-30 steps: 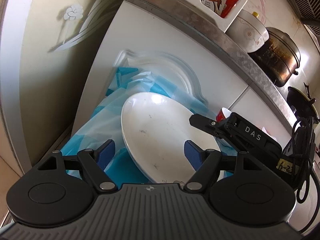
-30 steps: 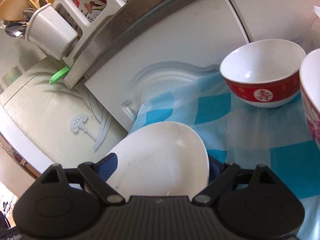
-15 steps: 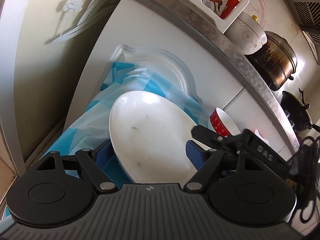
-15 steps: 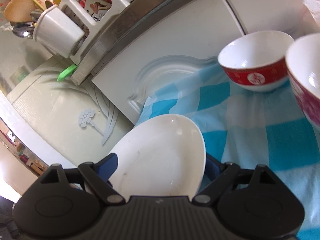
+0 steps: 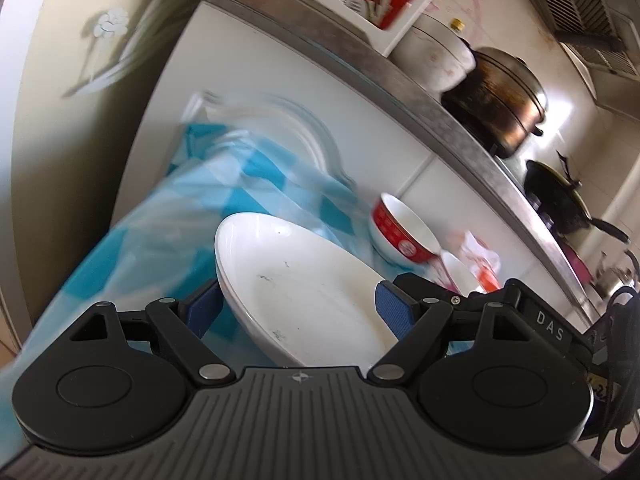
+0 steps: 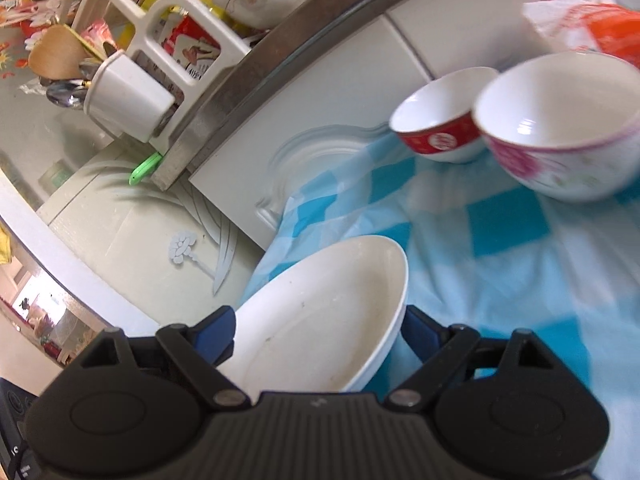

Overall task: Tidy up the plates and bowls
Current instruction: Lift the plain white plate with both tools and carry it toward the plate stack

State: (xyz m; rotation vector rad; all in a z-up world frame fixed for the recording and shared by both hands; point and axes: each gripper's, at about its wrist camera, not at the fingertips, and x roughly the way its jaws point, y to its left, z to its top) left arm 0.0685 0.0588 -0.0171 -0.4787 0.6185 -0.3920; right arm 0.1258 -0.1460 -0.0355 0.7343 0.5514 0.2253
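Note:
A white plate [image 5: 308, 292] is held tilted above the blue-checked cloth [image 5: 132, 248]. My left gripper [image 5: 298, 308] has one blue pad on each side of the plate's rim. My right gripper [image 6: 320, 334] also has its pads at the plate [image 6: 320, 320], one on each side. The right gripper's body shows in the left wrist view [image 5: 520, 316] at the plate's right edge. A red-banded bowl [image 6: 438, 120] and a larger pink-flowered bowl [image 6: 560, 124] stand on the cloth [image 6: 508, 240] further back; the red bowl also shows in the left wrist view [image 5: 400, 232].
A white cabinet front [image 5: 256, 92] rises behind the cloth, under a steel counter edge [image 5: 400, 76]. On the counter are a white rack [image 6: 160, 52] with packets and utensils, a pot [image 5: 500, 100] and a wok [image 5: 560, 200]. An orange-and-white bag [image 6: 588, 20] lies behind the bowls.
Both grippers have carried the plate along, away from the cabinet corner and toward the bowls. The bowls now appear closer, and the pink-flowered bowl has come fully into the right wrist view.

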